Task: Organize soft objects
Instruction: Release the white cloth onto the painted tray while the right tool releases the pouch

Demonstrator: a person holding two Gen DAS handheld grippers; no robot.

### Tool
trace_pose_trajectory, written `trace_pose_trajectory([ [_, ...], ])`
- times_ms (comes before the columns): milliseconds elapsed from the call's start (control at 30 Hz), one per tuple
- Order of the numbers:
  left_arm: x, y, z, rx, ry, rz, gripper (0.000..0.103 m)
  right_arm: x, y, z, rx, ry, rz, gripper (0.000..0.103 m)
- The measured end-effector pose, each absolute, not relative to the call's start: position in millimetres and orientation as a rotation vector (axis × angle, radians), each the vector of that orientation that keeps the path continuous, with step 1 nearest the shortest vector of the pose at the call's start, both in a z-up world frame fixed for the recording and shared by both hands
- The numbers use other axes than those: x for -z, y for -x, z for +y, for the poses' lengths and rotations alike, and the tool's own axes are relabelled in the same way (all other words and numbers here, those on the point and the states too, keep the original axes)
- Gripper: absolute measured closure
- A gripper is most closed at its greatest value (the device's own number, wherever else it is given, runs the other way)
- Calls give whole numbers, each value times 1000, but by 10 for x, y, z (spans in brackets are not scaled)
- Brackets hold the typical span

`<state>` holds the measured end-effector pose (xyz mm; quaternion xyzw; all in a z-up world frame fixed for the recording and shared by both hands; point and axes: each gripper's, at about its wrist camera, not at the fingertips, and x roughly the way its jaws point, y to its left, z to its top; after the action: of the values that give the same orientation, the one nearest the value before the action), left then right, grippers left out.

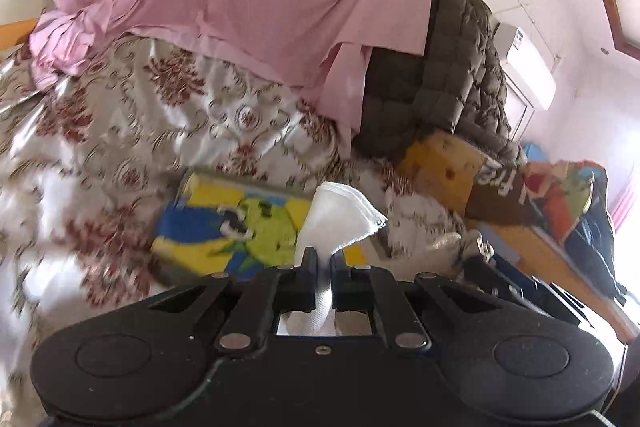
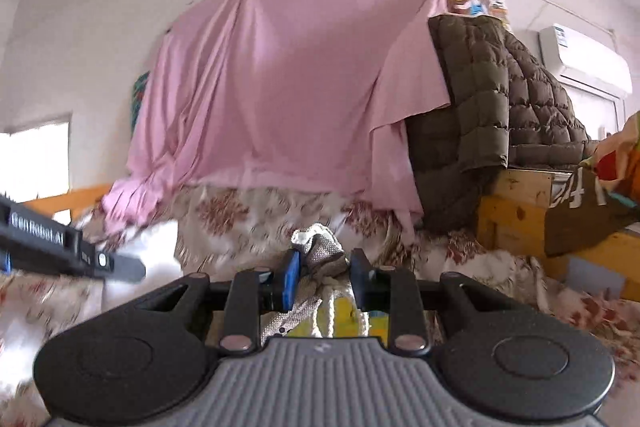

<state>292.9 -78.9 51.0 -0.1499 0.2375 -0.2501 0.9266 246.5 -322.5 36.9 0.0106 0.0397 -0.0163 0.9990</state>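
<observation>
Bedding first: broad floral satin bedspread, cream with red-brown motifs (image 1: pixel 120 155), covering the whole near and left ground; blurred in both views

Pink cotton sheet (image 2: pixel 288 83), pinned to the far wall and draped down onto the bedspread

Brown quilted padded coat (image 2: pixel 492 95), heaped far right over a yellow wooden crate (image 2: pixel 508 219)

White wall air-conditioner (image 2: pixel 584 59), far right, above the coat

Flat yellow-and-blue cartoon-print cushion (image 1: pixel 236 223), lying on the bedspread just beyond the left gripper; its long axis runs left to right

White folded cloth (image 1: pixel 344 215), clenched between the nearly closed fingers of the left gripper (image 1: pixel 320 259); it stands up and fans to the right past the fingertips, clear of the cushion beneath

Grey woven fabric piece with white cord (image 2: pixel 324 251), grasped by the right gripper (image 2: pixel 324 263), jaws narrowed on it; the bundle rises between the fingers and trails down towards the camera

Judgement: both soft items are already lifted, one per hand, and the cushion lies ahead of and below the left fingers, so the left hand is the nearer for setting anything onto it

Left gripper's finger also enters the right-wrist view from the left edge
</observation>
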Motion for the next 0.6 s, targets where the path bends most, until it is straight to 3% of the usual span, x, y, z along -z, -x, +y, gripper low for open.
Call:
trace_pose_trajectory([
  [267, -328, -3984, -1169, 481, 339, 500, 97, 34, -3261, -3781, 111, -212, 81, 73],
  [600, 324, -4932, -1608, 485, 362, 662, 97, 492, -3792, -4279, 120, -405, 274, 73],
])
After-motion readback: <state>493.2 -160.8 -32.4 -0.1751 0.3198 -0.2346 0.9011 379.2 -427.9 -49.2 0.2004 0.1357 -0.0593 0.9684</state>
